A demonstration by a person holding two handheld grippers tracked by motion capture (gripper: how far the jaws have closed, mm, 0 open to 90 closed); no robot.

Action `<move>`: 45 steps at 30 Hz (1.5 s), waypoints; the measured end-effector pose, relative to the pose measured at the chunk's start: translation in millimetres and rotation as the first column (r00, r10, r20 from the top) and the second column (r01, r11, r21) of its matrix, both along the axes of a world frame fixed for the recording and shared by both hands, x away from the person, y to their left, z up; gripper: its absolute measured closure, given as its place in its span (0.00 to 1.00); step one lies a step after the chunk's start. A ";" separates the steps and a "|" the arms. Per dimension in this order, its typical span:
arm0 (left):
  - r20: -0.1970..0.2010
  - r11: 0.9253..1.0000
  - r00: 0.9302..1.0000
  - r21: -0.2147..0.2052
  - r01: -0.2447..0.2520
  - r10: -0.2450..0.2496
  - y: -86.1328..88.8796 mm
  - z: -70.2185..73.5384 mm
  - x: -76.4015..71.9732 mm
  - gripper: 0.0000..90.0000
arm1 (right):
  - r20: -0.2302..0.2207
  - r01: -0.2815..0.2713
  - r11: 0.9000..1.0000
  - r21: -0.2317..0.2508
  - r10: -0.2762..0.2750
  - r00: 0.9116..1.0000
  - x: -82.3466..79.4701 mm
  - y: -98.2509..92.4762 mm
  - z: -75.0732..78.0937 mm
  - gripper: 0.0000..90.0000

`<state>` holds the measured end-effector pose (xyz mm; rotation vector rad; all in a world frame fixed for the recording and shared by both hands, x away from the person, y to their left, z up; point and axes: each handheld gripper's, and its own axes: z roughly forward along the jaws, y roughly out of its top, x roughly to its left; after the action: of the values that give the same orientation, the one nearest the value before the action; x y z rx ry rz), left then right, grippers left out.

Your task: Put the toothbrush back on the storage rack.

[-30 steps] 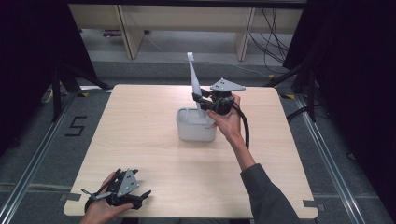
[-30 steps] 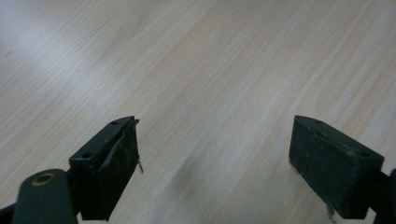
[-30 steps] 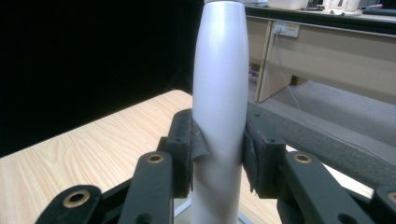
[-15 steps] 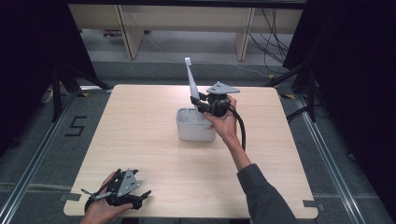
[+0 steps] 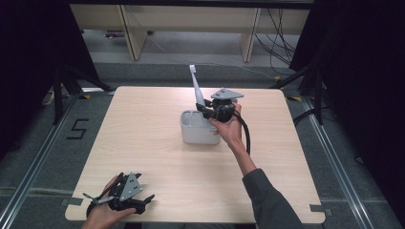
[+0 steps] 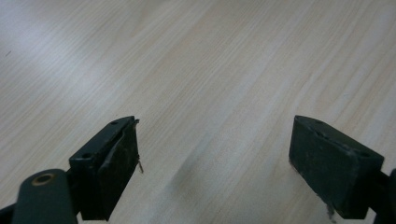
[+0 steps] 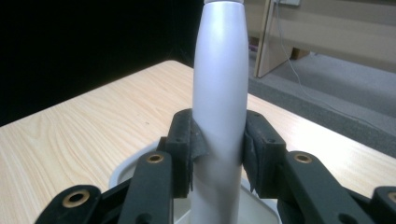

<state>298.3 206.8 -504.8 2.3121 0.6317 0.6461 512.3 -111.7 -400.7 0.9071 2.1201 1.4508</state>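
A grey handle (image 7: 219, 93) is clamped between the jaws of the right gripper (image 5: 206, 109), the pads pressed against its two sides in the right gripper view. The handle is held nearly upright, and from the high view its top (image 5: 193, 71) is seen tilted slightly away from the gripper. Directly below the jaws a white holder (image 5: 198, 134) is seen, its rim (image 7: 122, 173) showing behind the right gripper's own links; the handle's lower end is lowered into the holder's mouth, though how far it reaches cannot be told. The right hand (image 5: 229, 131) is wrapped around the gripper from the near side.

The left gripper (image 5: 143, 200) is held by the left hand (image 5: 102, 213) at the table's (image 5: 143, 143) near left corner, well apart from the holder. Its jaws are spread wide, and bare wood (image 6: 210, 70) is seen between and ahead of them.
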 end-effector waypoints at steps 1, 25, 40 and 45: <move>0.001 1.000 1.000 0.002 0.000 0.000 -0.1 0.0 0.0 0.17 | -0.004 -0.006 1.000 -0.004 0.006 1.000 1.3 -0.6 -2.1 0.74; 0.000 1.000 1.000 0.007 0.011 -0.011 -0.3 0.2 0.0 0.17 | -0.114 -0.015 0.995 -0.096 0.004 0.993 0.3 2.4 -18.1 0.74; -0.008 1.000 1.000 -0.003 0.008 -0.008 -0.8 -0.6 -0.4 0.17 | -0.136 -0.022 0.991 -0.133 0.004 0.991 -3.2 3.1 -21.0 0.74; -0.010 1.000 1.000 -0.004 0.008 -0.008 -0.9 -0.8 -0.4 0.17 | -0.134 -0.023 0.990 -0.140 0.004 0.991 -3.7 3.4 -20.5 0.74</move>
<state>297.9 205.9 -505.7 2.3144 0.6281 0.6294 508.7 -108.3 -421.1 0.9604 2.2975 1.2585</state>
